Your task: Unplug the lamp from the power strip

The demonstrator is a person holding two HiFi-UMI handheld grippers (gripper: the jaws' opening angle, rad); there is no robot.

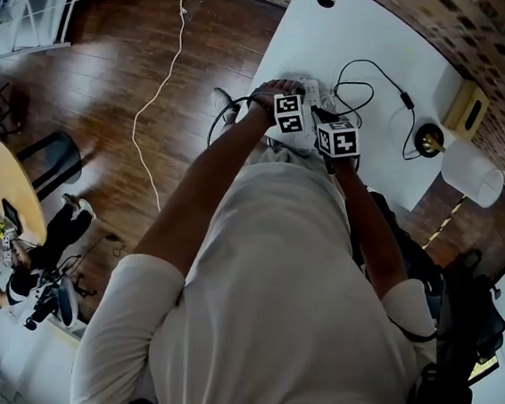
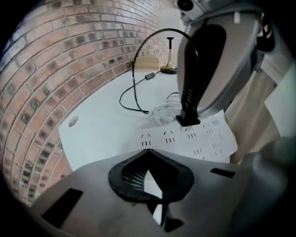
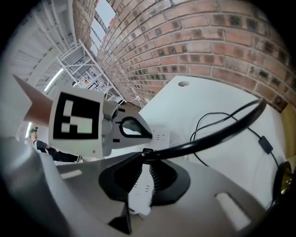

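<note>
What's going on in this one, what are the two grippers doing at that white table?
A person works at the white table with a gripper in each hand. The right gripper is clamped on the black plug of the lamp, right at the power strip; whether the prongs are out isn't visible. The left gripper, jaws together, sits at the strip's near end.
</note>
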